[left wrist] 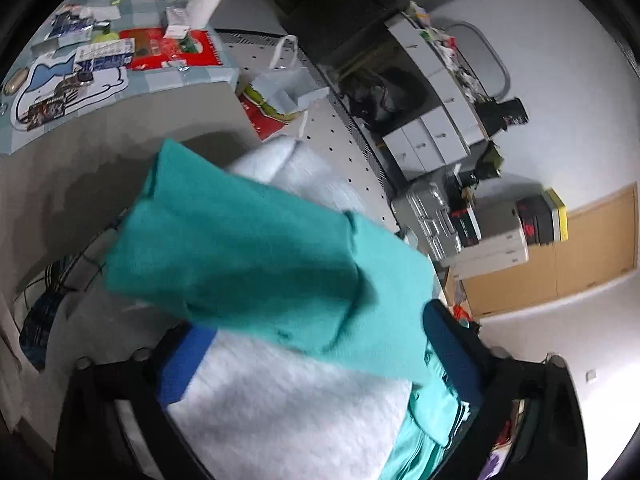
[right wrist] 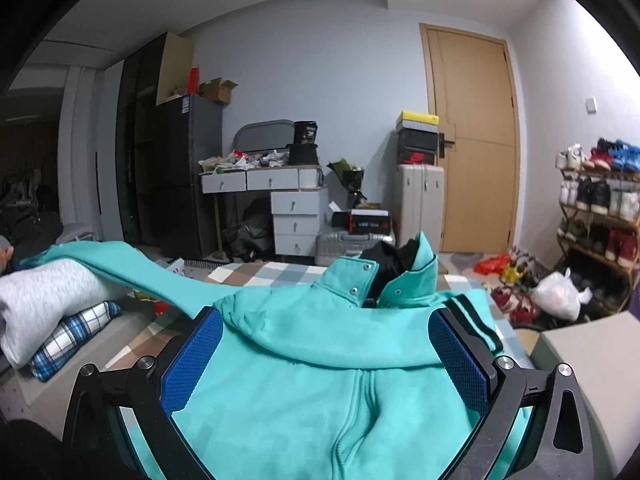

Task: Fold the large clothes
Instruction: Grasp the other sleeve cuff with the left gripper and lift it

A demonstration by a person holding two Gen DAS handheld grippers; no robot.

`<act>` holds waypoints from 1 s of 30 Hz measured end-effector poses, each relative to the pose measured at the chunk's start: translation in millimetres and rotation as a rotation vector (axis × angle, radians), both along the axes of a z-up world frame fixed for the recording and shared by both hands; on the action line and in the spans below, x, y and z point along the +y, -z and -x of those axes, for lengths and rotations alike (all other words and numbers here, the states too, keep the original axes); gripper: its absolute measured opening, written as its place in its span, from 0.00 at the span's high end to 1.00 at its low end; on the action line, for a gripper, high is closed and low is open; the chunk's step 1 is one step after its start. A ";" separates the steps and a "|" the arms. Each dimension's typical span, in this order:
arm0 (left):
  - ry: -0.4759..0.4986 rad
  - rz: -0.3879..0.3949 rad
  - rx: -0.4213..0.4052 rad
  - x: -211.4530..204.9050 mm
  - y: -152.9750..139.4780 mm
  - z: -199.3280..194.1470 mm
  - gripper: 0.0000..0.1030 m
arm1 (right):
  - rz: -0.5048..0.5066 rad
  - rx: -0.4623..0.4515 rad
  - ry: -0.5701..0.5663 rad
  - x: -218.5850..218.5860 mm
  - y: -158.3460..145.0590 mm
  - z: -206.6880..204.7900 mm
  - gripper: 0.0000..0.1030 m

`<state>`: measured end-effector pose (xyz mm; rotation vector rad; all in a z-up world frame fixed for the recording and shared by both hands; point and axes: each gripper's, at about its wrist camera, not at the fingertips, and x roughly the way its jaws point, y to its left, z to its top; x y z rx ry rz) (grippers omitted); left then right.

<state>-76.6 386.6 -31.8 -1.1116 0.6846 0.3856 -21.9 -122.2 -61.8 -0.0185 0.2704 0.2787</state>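
Observation:
A teal jacket [right wrist: 320,380] with a snap collar and black lining lies on the checked bed cover [right wrist: 264,272]. My right gripper [right wrist: 324,316] hovers over its chest, open, blue pads [right wrist: 192,360] apart on either side of the cloth. One teal sleeve [right wrist: 132,268] stretches left over a folded grey-white garment [right wrist: 44,292]. In the left wrist view that sleeve [left wrist: 248,240], blurred, drapes across the white garment [left wrist: 288,408]. My left gripper [left wrist: 320,320] stands wide open around both, its pads [left wrist: 184,364] beside the fabric without clamping it.
A blue plaid cloth [right wrist: 76,336] lies under the white garment. A cluttered table [left wrist: 172,76] and a white paper bag [left wrist: 288,84] stand beyond the bed. A drawer unit [right wrist: 296,216], suitcases [right wrist: 420,200], a door [right wrist: 472,140] and a shoe rack [right wrist: 596,208] line the room.

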 end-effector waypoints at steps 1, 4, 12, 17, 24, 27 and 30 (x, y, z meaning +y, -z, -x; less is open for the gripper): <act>-0.009 0.008 0.006 3.1 1.6 -1.2 0.28 | -0.007 0.004 0.000 -1.6 0.0 -0.5 0.00; 0.009 0.021 0.007 7.4 5.1 -1.5 0.51 | -0.028 0.016 0.006 -7.8 0.8 -2.8 0.00; 0.002 -0.150 -0.026 -1.0 -24.0 8.2 0.96 | -0.059 0.060 0.004 -15.0 3.4 -8.9 0.00; 0.023 -0.140 0.025 4.1 -10.1 -1.5 0.96 | -0.067 0.068 0.002 -16.8 3.4 -9.2 0.00; 0.044 -0.292 -0.108 -11.9 -55.0 -3.5 0.96 | -0.067 0.067 0.016 -21.0 2.5 -8.6 0.00; 0.125 -0.406 -0.195 -49.0 -110.1 -15.5 0.96 | -0.100 0.072 0.040 -30.4 1.2 -11.4 0.00; 0.245 -0.509 -0.263 -102.2 -162.1 -39.1 0.96 | -0.122 0.076 0.079 -39.6 -0.6 -14.2 0.00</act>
